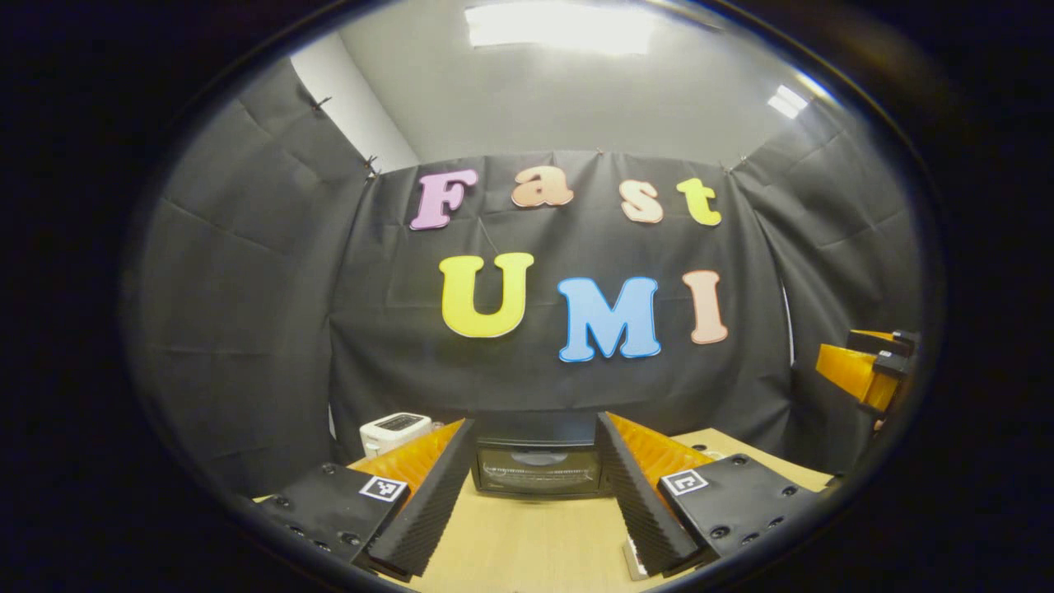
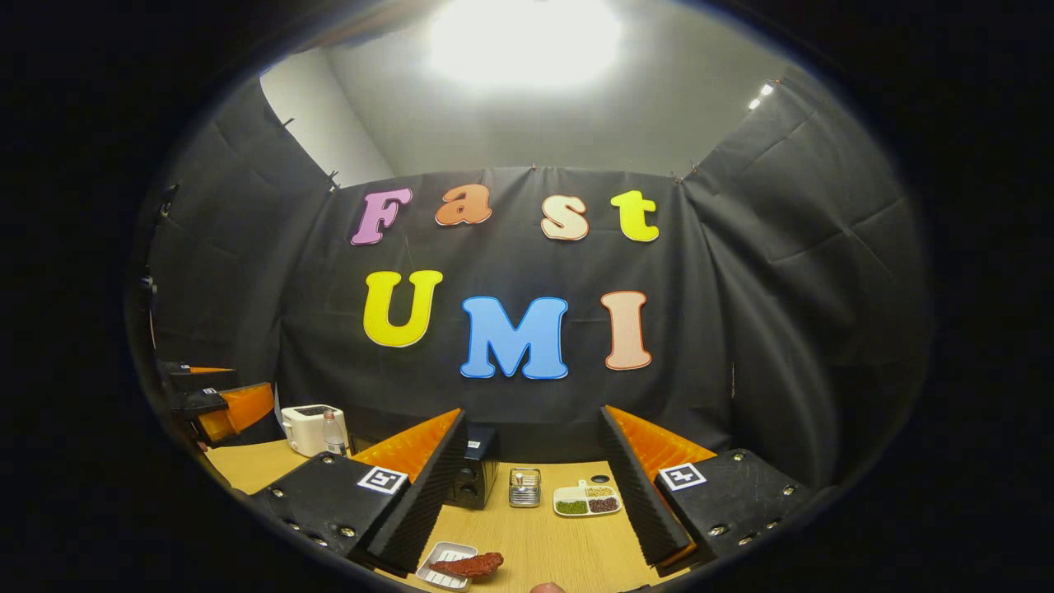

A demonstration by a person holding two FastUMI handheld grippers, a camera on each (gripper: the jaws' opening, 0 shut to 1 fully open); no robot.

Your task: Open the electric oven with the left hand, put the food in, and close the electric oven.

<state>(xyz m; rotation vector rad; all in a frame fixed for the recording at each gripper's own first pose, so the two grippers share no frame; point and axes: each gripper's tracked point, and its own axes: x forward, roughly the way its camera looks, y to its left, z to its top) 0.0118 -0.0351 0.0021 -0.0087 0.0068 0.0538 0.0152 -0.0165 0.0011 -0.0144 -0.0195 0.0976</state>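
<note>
**Wooden worktop, oven shut, food waiting — stock on hand**

Item 1, left gripper view. White toaster (image 1: 395, 431) at ten o'clock from the left gripper (image 1: 535, 511). Left gripper: jaws wide, holding nothing, aimed at the electric oven (image 1: 539, 465), which stands dead ahead at twelve o'clock on the worktop (image 1: 527, 543), door closed. Handle not clearly made out against the dark front; judged best taken along the door's upper edge. Door judged stiff, hinged, glass-fronted: pull steadily, avoid knocking the pane.

Item 2, right gripper view. Right gripper (image 2: 535, 511): jaws wide, empty. Oven seen at eleven o'clock, partly behind the left-hand finger. Metal holder (image 2: 524, 487) at twelve o'clock, then a divided dish (image 2: 586, 500) of grains at one o'clock.

Item 3. Food (image 2: 466, 565): reddish-brown piece lying across a small white tray (image 2: 445, 567), at seven o'clock, near the gripper. Judged light, soft, possibly greasy; grip the tray's rim or the piece's thick middle, gently.
</note>
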